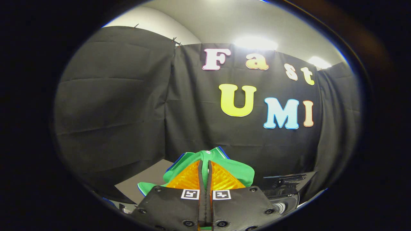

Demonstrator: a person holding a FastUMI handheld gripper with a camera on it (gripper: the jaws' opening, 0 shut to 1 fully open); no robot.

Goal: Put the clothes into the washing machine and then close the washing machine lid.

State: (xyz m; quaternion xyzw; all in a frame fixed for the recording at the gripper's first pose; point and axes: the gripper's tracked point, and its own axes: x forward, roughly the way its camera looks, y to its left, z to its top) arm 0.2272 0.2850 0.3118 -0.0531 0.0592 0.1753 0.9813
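Gripper view: jaws pinch green garment point(239, 171) beside dark machine point(284, 186).

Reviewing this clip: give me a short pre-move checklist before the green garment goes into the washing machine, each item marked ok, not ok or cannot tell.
1. Gripper fingers closed together: ok.
2. Green cloth garment with blue-and-white trim pinched between the fingers: ok, it bunches around both fingers.
3. Garment lifted off the grey tabletop: cannot tell.
4. Dark washing machine panel within sight, beside the fingers: ok.
5. Machine lid open: cannot tell.
6. Drum opening below the garment: cannot tell.
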